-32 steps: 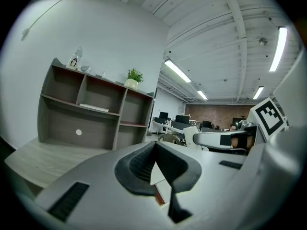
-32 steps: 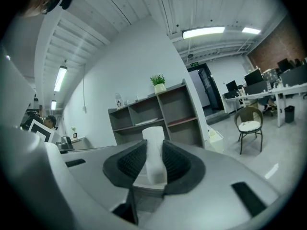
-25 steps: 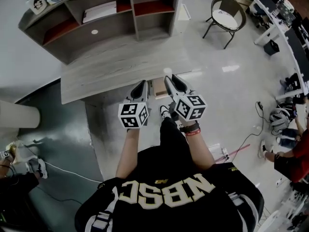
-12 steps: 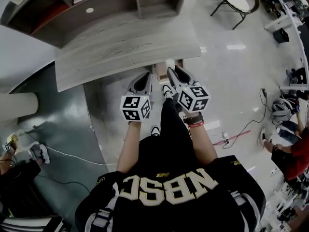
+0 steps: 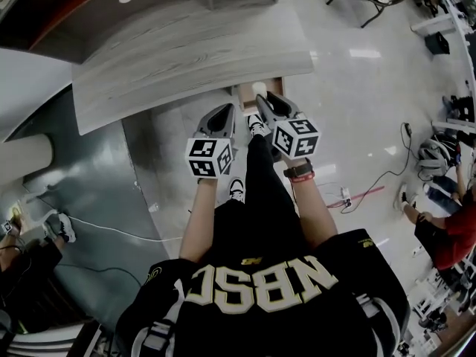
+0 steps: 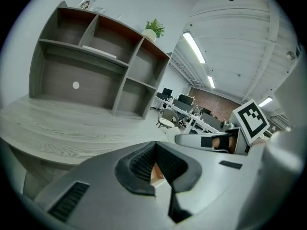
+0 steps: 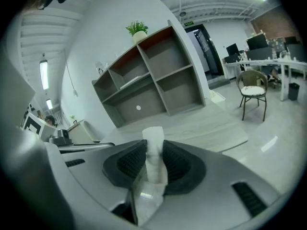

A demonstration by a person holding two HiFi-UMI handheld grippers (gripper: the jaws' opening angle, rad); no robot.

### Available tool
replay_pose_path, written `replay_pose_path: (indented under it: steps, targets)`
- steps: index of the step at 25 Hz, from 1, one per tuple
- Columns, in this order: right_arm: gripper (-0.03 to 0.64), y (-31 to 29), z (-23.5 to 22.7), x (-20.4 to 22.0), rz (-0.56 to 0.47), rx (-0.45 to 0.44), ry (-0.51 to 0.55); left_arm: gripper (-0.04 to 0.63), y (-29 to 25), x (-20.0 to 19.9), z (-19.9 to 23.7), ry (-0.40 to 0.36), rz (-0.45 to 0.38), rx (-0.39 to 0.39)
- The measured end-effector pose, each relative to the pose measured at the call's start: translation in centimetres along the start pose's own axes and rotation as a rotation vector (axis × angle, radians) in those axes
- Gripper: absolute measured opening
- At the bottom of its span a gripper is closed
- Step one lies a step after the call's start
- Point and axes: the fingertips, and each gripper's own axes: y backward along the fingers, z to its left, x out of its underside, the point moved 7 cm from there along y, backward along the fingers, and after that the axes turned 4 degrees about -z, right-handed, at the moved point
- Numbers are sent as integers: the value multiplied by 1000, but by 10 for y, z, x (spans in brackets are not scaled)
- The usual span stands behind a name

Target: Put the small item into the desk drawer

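Observation:
My right gripper (image 5: 261,101) is shut on a small white wrapped item (image 7: 154,150), which stands up between the pads. In the head view the item (image 5: 259,89) shows just past the jaw tips, over the open brown drawer (image 5: 243,95) under the front edge of the grey wood desk (image 5: 186,50). Close on its left, my left gripper (image 5: 223,112) is shut with nothing held; its pads (image 6: 139,162) meet at the tip. Each gripper shows in the other's view: the right gripper (image 6: 211,140) and the left gripper (image 7: 81,145).
A grey shelf unit (image 6: 96,66) stands at the back of the desk, with a potted plant (image 7: 137,29) on top. A chair (image 7: 253,92) stands on the shiny floor to the right. People sit at the far right (image 5: 454,229) and left (image 5: 22,266). Cables (image 5: 364,192) lie on the floor.
The desk and drawer have drawn nearer in the head view, and both grippers have moved forward toward the drawer. The right gripper still holds the white item.

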Motion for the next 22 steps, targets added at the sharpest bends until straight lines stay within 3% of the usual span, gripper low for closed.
replay_pose_path:
  steps: [7, 22]
  targets:
    - [117, -20, -23, 26, 105, 9, 58, 14, -19, 21, 12, 26, 34, -9]
    - [117, -59, -67, 64, 284, -74, 176, 12, -53, 61, 22, 65, 94, -71]
